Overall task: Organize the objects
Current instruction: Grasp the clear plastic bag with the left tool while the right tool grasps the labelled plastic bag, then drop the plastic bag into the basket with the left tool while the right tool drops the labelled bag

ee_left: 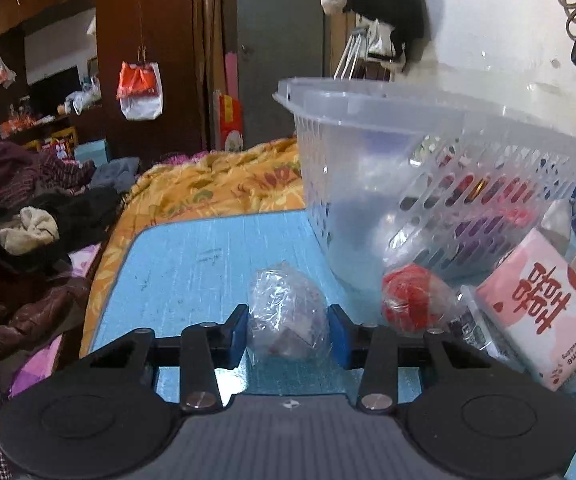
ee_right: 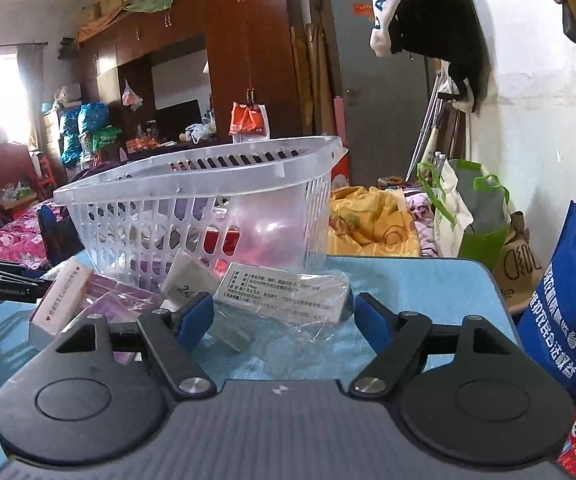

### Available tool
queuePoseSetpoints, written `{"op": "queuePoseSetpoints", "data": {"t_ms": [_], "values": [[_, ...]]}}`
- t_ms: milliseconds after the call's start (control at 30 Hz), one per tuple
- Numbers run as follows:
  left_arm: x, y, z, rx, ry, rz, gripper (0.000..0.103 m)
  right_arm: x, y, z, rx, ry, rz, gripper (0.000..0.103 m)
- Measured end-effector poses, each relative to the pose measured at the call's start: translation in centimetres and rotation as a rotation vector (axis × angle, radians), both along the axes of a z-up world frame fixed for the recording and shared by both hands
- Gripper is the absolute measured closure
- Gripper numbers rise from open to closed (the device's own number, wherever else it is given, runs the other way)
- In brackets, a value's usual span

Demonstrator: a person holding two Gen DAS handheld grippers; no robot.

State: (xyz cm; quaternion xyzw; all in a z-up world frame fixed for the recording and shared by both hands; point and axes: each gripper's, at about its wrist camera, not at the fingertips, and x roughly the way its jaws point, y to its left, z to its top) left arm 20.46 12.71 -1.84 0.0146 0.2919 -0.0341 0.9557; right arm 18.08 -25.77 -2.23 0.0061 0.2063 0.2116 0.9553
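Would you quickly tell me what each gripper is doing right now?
Left gripper: closed on the clear-wrapped packet on the blue table.
Right gripper: open, holding nothing; a cellophane-wrapped labelled packet lies between its fingers.

My view: a blue counter (ee_left: 192, 264) bearing a clear plastic basket (ee_left: 428, 152). Directly on the counter lie a plastic-wrapped bundle (ee_left: 286, 312), a red wrapped ball (ee_left: 412, 300), a pink-and-white box (ee_left: 544, 308) and a labelled clear packet (ee_right: 284, 292).

Lived-in home bedroom: dark wood wardrobe (ee_right: 224, 60) standing at 11 o'clock, floral bedding (ee_left: 216, 184) lying at 12 o'clock, heaped clothes (ee_left: 28, 216) sprawling at 9 o'clock, garment (ee_right: 428, 12) hanging at 1 o'clock.
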Motion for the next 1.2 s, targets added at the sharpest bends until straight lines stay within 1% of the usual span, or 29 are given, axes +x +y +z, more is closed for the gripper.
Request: {"op": "queuePoseSetpoints", "data": {"t_ms": [167, 400, 733, 900, 1067, 1200], "values": [[-0.6, 0.0, 0.3, -0.015, -0.050, 0.003, 0.057, 0.0, -0.1, -0.1, 0.008, -0.003, -0.005, 0.023], [-0.9, 0.4, 0.5, -0.029, -0.080, 0.004, 0.057, 0.1, -0.4, -0.1, 0.026, -0.005, -0.010, 0.023], [-2.2, 0.1, 1.1, -0.009, -0.160, 0.011, 0.057, 0.0, -0.4, 0.0, 0.023, -0.017, -0.015, 0.023], [-3.7, 0.3, 1.7, -0.046, -0.209, 0.007, 0.057, -0.3, -0.3, 0.0, 0.016, -0.036, -0.022, 0.023], [-4.9, 0.7, 2.1, -0.078, -0.236, -0.001, 0.057, -0.4, -0.5, 0.1, 0.021, -0.044, -0.030, 0.023], [-6.1, 0.8, 2.7, -0.099, -0.263, -0.014, 0.057, -1.2, -0.9, 0.4, 0.038, -0.086, -0.046, 0.023]]}}
